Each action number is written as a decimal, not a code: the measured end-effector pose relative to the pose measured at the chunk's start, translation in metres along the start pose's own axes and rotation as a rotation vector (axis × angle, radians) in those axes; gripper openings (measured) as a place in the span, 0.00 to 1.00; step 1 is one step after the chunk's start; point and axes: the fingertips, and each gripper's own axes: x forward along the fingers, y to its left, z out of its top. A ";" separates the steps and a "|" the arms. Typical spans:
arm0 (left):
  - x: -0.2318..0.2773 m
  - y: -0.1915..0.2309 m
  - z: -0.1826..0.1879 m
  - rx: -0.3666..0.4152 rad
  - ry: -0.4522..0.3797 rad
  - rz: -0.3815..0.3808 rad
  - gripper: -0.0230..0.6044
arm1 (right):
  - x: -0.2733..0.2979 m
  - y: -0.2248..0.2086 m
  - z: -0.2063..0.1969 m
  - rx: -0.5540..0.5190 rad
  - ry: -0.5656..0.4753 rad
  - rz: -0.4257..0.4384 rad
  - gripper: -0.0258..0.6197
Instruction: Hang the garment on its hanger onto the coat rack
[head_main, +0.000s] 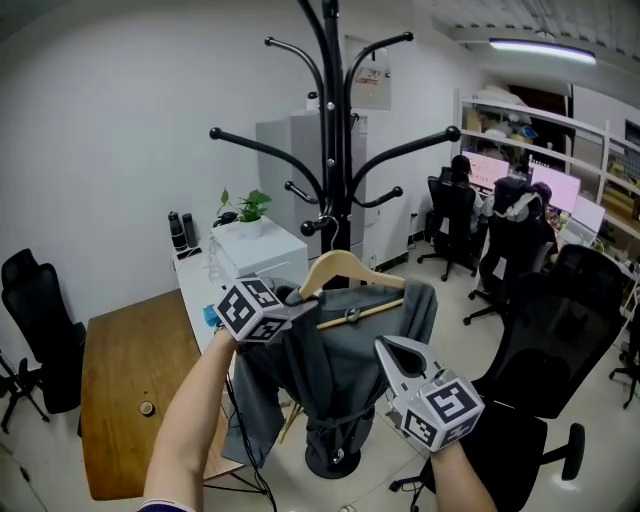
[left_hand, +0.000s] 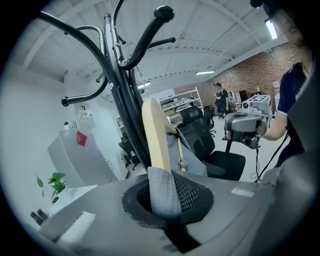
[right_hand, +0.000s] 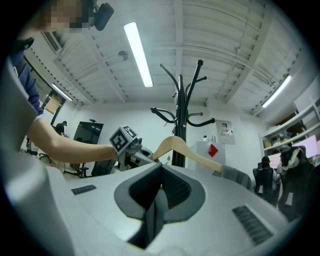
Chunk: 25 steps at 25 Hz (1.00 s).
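Observation:
A black coat rack (head_main: 335, 150) with curved arms stands ahead of me. Close in front of its pole hangs a wooden hanger (head_main: 345, 268) carrying a grey garment (head_main: 330, 360). Its thin metal hook sits by a low rack arm; whether it rests on the arm I cannot tell. My left gripper (head_main: 295, 305) is shut on the hanger's left end, with garment cloth (left_hand: 162, 192) pinched between the jaws under the wood (left_hand: 156, 135). My right gripper (head_main: 385, 345) is shut and empty, pointing up, just below and right of the garment. The right gripper view shows the hanger (right_hand: 175, 144) and rack (right_hand: 181, 105) beyond the closed jaws.
A wooden table (head_main: 130, 390) lies at the left, and a white cabinet (head_main: 260, 245) with a plant stands behind it. Black office chairs (head_main: 550, 340) crowd the right. People sit at monitors at the back right. The rack's round base (head_main: 335, 455) is on the floor below.

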 end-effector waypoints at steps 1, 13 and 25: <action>0.001 0.000 -0.001 0.000 -0.003 -0.004 0.05 | 0.000 -0.001 -0.001 0.000 0.002 -0.003 0.05; -0.014 0.010 -0.010 0.019 0.013 0.163 0.29 | -0.006 0.011 -0.006 0.011 0.016 0.008 0.05; -0.102 -0.017 -0.015 -0.005 0.013 0.335 0.41 | -0.031 0.054 0.002 0.029 0.013 0.036 0.05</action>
